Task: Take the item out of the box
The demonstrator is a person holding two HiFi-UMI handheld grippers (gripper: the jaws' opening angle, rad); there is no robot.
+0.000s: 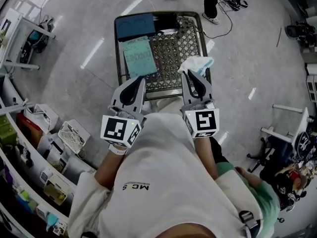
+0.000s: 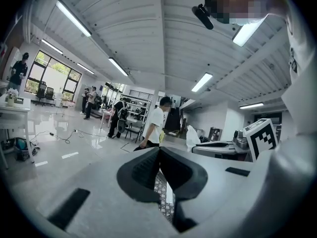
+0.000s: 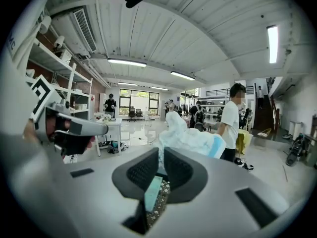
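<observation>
The box is a dark metal mesh basket (image 1: 117, 48) on the floor ahead of me. In it lie a teal printed sheet (image 1: 137, 57) and a dark blue flat item (image 1: 134, 26). My right gripper (image 1: 190, 74) is shut on a crumpled white and light-blue bag (image 1: 196, 63), held over the basket's near right corner. In the right gripper view the bag (image 3: 190, 138) bulges out beyond the pinching jaws of the right gripper (image 3: 161, 150). My left gripper (image 1: 142, 79) hovers at the basket's near edge. Its jaws meet at the tips of the left gripper (image 2: 159, 150) with nothing between them.
Shelves with bins and white baskets (image 1: 74, 135) run along the left. A person's legs (image 1: 210, 4) stand beyond the basket, with cables on the floor. A seated person in green (image 1: 257, 192) and a chair base (image 1: 267, 152) are at the right.
</observation>
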